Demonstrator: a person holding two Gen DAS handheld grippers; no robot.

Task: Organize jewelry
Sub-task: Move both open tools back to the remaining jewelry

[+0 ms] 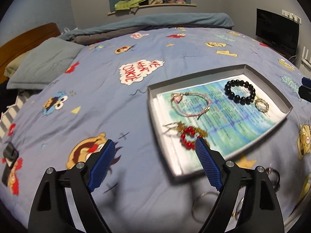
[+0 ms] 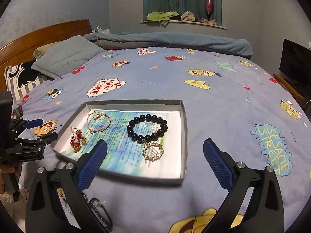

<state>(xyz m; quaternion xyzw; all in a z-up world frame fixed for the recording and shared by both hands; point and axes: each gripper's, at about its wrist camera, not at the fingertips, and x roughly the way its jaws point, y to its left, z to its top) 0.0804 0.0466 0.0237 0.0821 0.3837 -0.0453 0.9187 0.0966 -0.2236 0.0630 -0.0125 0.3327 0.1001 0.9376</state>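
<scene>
A shallow grey tray (image 2: 183, 136) (image 1: 279, 95) lined with printed paper lies on the bed. In it lie a black bead bracelet (image 2: 146, 128) (image 1: 239, 91), a gold ring-shaped piece (image 2: 153, 151) (image 1: 261, 104), a pink cord bracelet (image 2: 98, 123) (image 1: 189, 104) and a red-and-gold piece (image 2: 77, 139) (image 1: 187, 136). My left gripper (image 1: 154, 145) (image 2: 41, 129) stands open over the tray's near-left corner, nothing between its blue pads. My right gripper (image 2: 155, 145) hangs open above the tray's near edge, empty.
Loose jewelry (image 2: 98, 211) (image 1: 206, 203) lies on the blue cartoon bedspread (image 2: 213, 101) in front of the tray. Pillows (image 2: 68, 56) and a wooden headboard (image 2: 38, 33) are far left, a rolled blanket (image 2: 175, 40) at the back, a dark screen (image 2: 295, 62) at right.
</scene>
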